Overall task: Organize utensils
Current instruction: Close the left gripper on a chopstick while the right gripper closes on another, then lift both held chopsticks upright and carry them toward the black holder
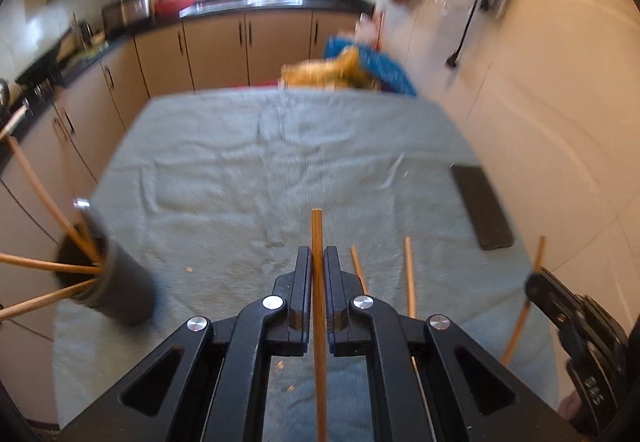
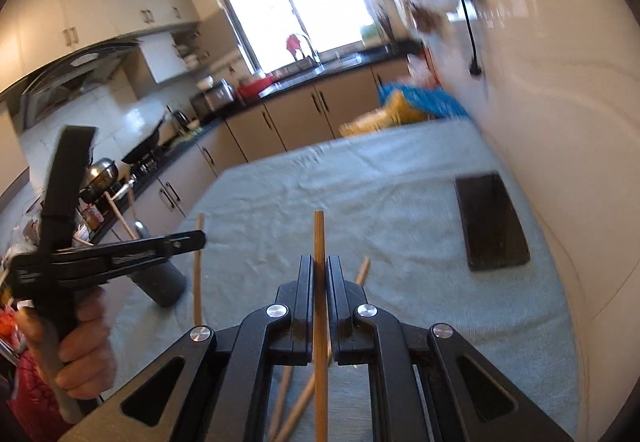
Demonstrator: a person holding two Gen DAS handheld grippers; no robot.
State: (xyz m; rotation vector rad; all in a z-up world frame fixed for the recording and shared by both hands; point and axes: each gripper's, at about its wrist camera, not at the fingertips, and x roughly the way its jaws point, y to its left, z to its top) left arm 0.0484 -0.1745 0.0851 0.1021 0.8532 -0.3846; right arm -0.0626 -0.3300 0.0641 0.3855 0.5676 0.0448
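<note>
My left gripper is shut on a wooden chopstick that stands up between its pads, above the grey cloth. To its left a dark cylindrical holder carries several chopsticks. Two loose chopsticks lie on the cloth just to its right. My right gripper is shut on another chopstick. In the right wrist view a hand holds the left gripper with its chopstick, in front of the holder. More loose chopsticks lie under the right gripper.
A dark flat rectangular pad lies on the cloth by the white wall on the right. A blue and yellow bag sits at the table's far end. Kitchen cabinets and a stove run along the left and back.
</note>
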